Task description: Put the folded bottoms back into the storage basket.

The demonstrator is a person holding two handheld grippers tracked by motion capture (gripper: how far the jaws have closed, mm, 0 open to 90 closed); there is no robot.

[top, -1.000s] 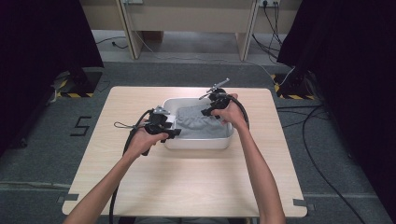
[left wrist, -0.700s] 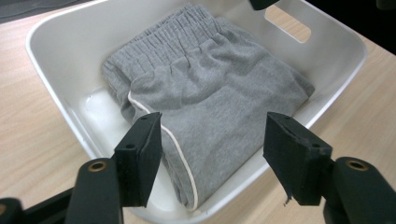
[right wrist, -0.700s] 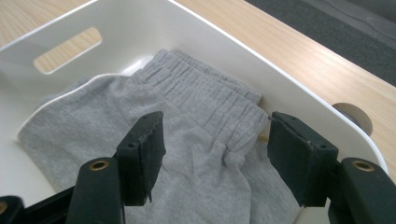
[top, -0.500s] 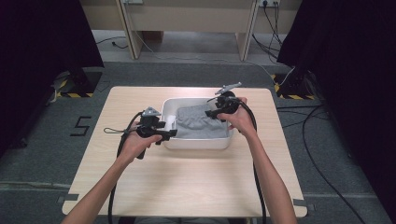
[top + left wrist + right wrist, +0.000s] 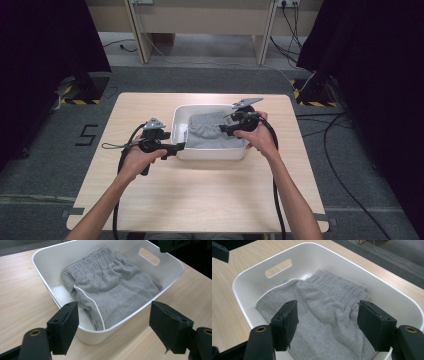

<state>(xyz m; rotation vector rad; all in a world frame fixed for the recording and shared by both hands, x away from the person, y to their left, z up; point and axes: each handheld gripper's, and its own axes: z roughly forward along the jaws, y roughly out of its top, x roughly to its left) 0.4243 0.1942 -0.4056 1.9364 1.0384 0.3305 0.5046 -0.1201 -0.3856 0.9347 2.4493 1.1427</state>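
Observation:
A white plastic bin [image 5: 210, 154] with handle slots stands mid-table and holds a folded grey garment [image 5: 210, 131] with an elastic waistband. My left gripper [image 5: 179, 145] sits at the bin's front left corner, just outside the wall. Its jaws are open and have just been opening, with nothing gripped. In the left gripper view the bin [image 5: 45, 267] and garment [image 5: 112, 285] lie ahead of the wide jaws [image 5: 113, 307]. My right gripper [image 5: 226, 126] hovers over the bin's right side. It is open too, its jaws having just been widening above the garment [image 5: 324, 315].
The light wood table [image 5: 200, 200] has bare surface in front of the bin and on both sides. Cables trail from both grippers toward the near edge. Grey floor, dark curtains and striped stand bases [image 5: 310, 95] surround the table.
Both grippers drew back from the garment. The left one moved left, out of the bin to its corner. The right one shifted right and slightly up. Both sets of jaws stand wider.

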